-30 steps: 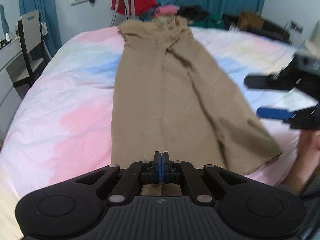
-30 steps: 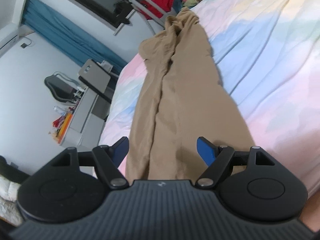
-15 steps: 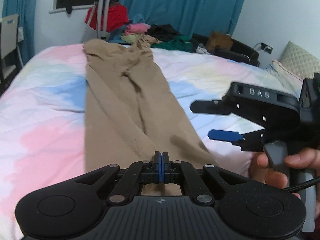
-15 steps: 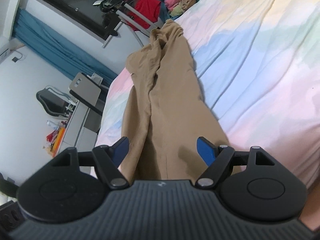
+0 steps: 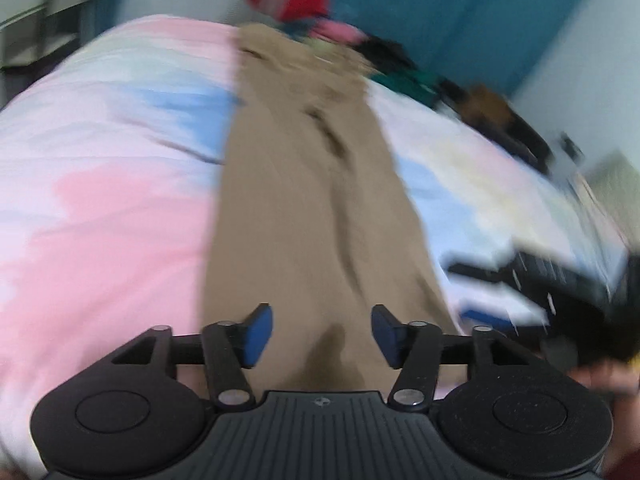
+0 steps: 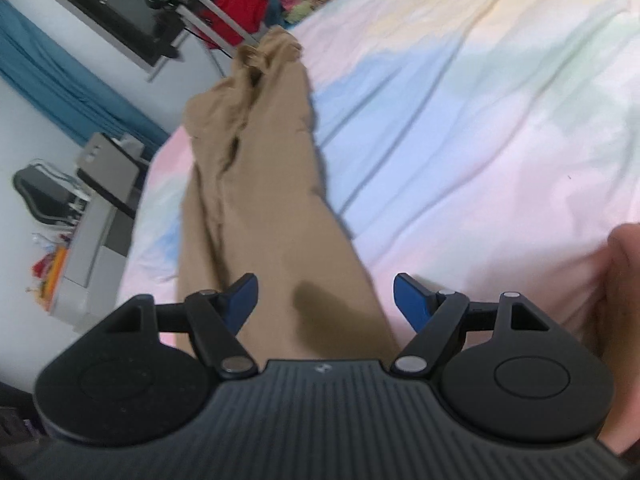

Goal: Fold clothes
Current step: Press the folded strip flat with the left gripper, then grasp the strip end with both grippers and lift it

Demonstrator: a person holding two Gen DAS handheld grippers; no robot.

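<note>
Tan trousers (image 5: 308, 200) lie lengthwise on the pastel bedsheet (image 5: 100, 184), both legs laid together, hems toward me, waist at the far end. My left gripper (image 5: 322, 334) is open and empty above the hem end. My right gripper (image 6: 325, 302) is open and empty, also over the trousers (image 6: 264, 200) near the hems. The right gripper also shows, blurred, in the left wrist view (image 5: 560, 292) to the right of the trousers.
A heap of clothes (image 5: 320, 28) and a teal curtain (image 5: 440, 20) lie beyond the bed's far end. A desk and a chair (image 6: 80, 220) stand to the bed's left. A tripod (image 6: 208, 12) stands by the wall. The bedsheet (image 6: 480, 140) spreads right of the trousers.
My left gripper has opened and let go of the trouser hem. The leg that lay splayed right now lies against the other. The left view swung and blurred.
</note>
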